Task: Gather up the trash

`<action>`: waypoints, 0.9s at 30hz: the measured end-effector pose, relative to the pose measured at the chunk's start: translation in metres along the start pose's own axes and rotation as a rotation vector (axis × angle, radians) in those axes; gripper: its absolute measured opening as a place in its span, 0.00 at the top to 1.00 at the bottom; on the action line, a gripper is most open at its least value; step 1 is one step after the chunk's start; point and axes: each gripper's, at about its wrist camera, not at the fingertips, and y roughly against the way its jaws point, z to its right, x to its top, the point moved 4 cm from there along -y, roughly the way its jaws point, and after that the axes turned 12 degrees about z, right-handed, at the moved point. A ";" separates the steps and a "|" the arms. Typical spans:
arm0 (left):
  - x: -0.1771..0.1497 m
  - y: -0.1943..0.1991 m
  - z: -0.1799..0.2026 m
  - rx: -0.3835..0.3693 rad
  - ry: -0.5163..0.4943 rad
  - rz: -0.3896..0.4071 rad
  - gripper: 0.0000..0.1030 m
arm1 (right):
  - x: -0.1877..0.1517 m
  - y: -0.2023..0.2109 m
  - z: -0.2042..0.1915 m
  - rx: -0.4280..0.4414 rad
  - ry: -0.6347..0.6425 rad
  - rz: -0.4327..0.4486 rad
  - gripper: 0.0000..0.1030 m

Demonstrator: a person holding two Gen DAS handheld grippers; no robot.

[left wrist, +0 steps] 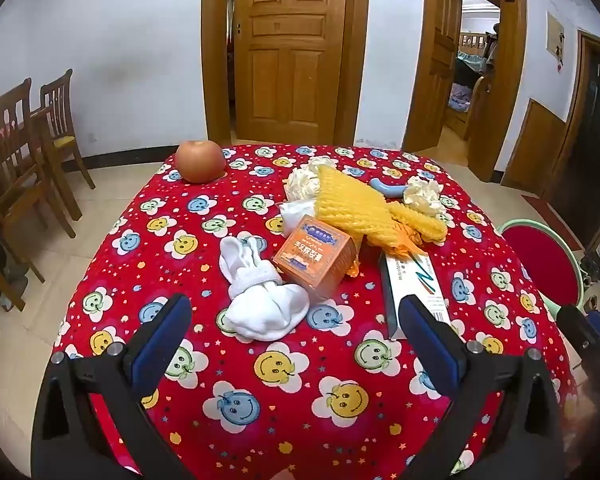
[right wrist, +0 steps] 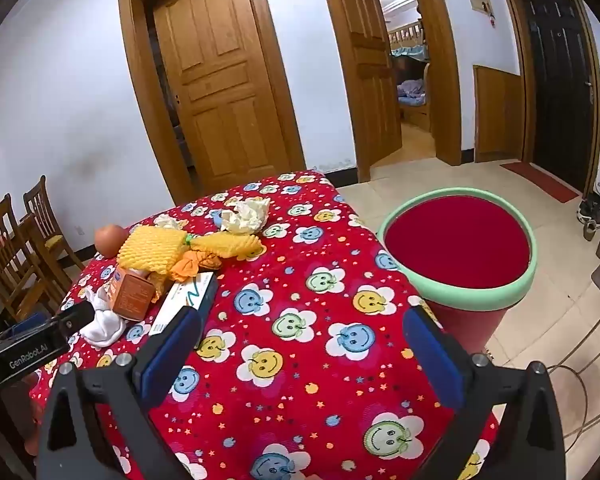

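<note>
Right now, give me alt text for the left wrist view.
The open left gripper hovers empty over a red smiley-flower tablecloth, just short of a white sock, orange box, yellow foam netting, crumpled tissues and an apple.

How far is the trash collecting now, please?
Nothing looks collected: both grippers, left and right, are open and empty. Left on the table: crumpled tissues, yellow foam net, orange box, white carton. The red bin shows no trash inside.

Apple (left wrist: 200,161) at far left corner of smiley-print tablecloth (left wrist: 300,392); rolled white socks (left wrist: 260,296) nearer. Wooden chairs (left wrist: 24,152) left, closed door (left wrist: 290,48) behind.
</note>
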 end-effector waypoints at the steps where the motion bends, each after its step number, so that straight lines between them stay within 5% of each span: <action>1: 0.000 0.000 0.000 0.000 0.001 -0.001 0.02 | 0.000 0.000 0.000 -0.001 0.004 0.002 0.00; 27: -0.001 -0.002 -0.002 -0.001 0.006 -0.008 0.02 | 0.002 0.000 0.003 -0.004 -0.023 -0.020 0.00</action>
